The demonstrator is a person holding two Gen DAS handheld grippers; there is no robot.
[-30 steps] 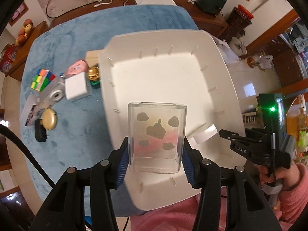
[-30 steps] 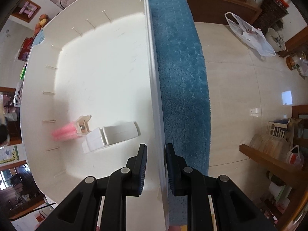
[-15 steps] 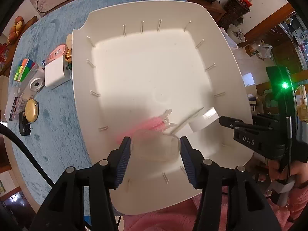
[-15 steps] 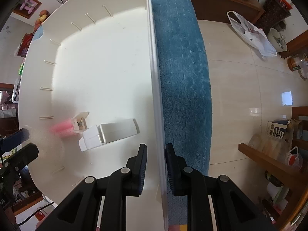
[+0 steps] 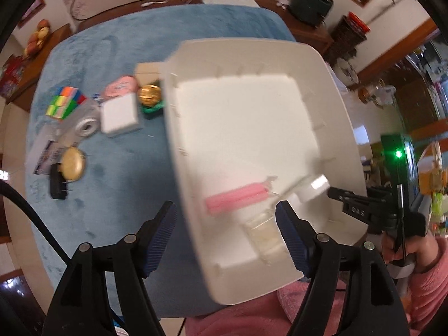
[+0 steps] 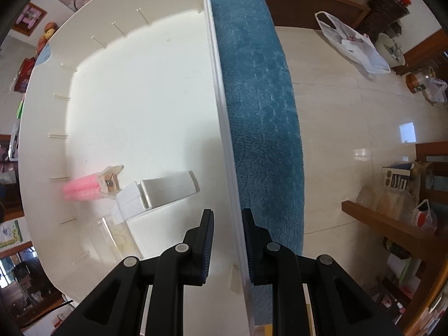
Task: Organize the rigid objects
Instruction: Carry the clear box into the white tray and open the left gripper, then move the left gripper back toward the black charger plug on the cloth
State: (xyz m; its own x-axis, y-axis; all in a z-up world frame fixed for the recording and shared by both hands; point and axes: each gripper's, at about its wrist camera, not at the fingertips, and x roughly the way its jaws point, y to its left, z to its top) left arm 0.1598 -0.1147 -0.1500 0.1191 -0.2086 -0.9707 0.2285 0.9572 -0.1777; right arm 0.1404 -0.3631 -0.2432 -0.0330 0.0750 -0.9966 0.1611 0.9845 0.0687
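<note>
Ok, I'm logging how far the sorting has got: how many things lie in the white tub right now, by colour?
Pink: 1 (pink clip)
White: 1 (white box)
Clear: 1 (clear case)
Total: 3 in the white tub

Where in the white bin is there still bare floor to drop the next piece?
The white bin is bare across its middle and far half. The near end is crowded: pink clip, white box and clear case cluster there. The right tool clamps the right wall.
</note>
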